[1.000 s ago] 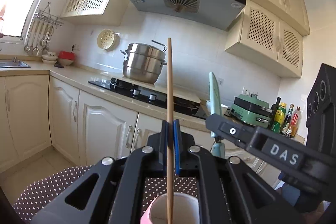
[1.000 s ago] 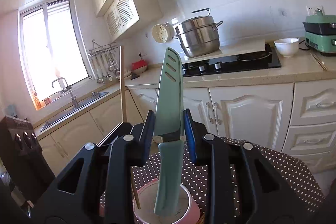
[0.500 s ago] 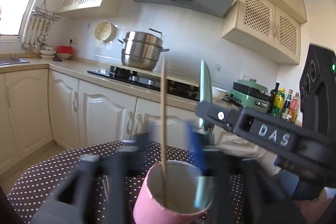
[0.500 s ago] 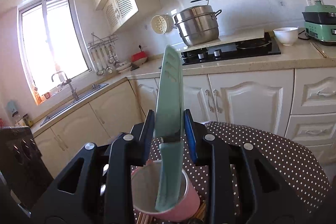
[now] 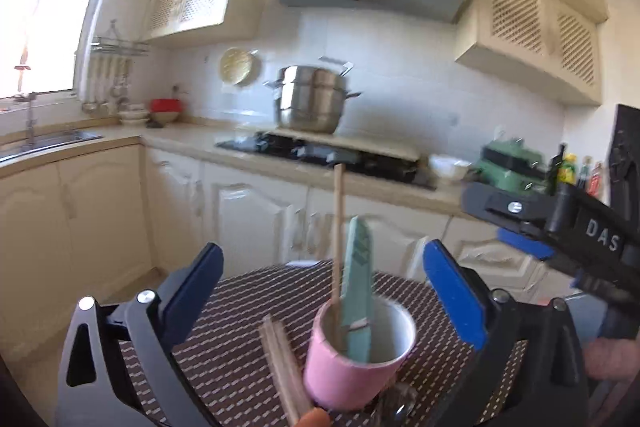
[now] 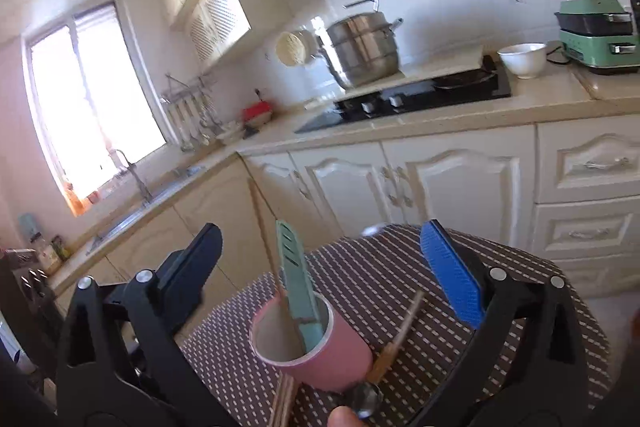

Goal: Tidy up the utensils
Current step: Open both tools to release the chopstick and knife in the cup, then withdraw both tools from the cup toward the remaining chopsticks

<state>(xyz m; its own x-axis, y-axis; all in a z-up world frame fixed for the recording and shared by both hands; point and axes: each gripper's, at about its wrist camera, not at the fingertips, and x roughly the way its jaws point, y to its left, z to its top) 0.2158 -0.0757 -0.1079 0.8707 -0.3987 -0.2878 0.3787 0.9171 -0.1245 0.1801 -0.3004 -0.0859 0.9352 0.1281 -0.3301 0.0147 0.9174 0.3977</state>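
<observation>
Kitchen; dotted tablecloth (image 5: 248, 359) bears pink cup (image 5: 352, 367) with green knife (image 5: 359, 291), chopstick (image 5: 338, 227). Left gripper (image 5: 320, 291), right gripper (image 6: 320, 267): jaws just opened wide, empty.

The left tongs (image 5: 320, 291) stand wide apart, their jaws having just been opening, with nothing pressed between the blue pads. The right tongs (image 6: 322, 267) likewise have just spread wide and grip nothing. Both point slightly downward. In the left view, the right tongs reach in from the right.
</observation>
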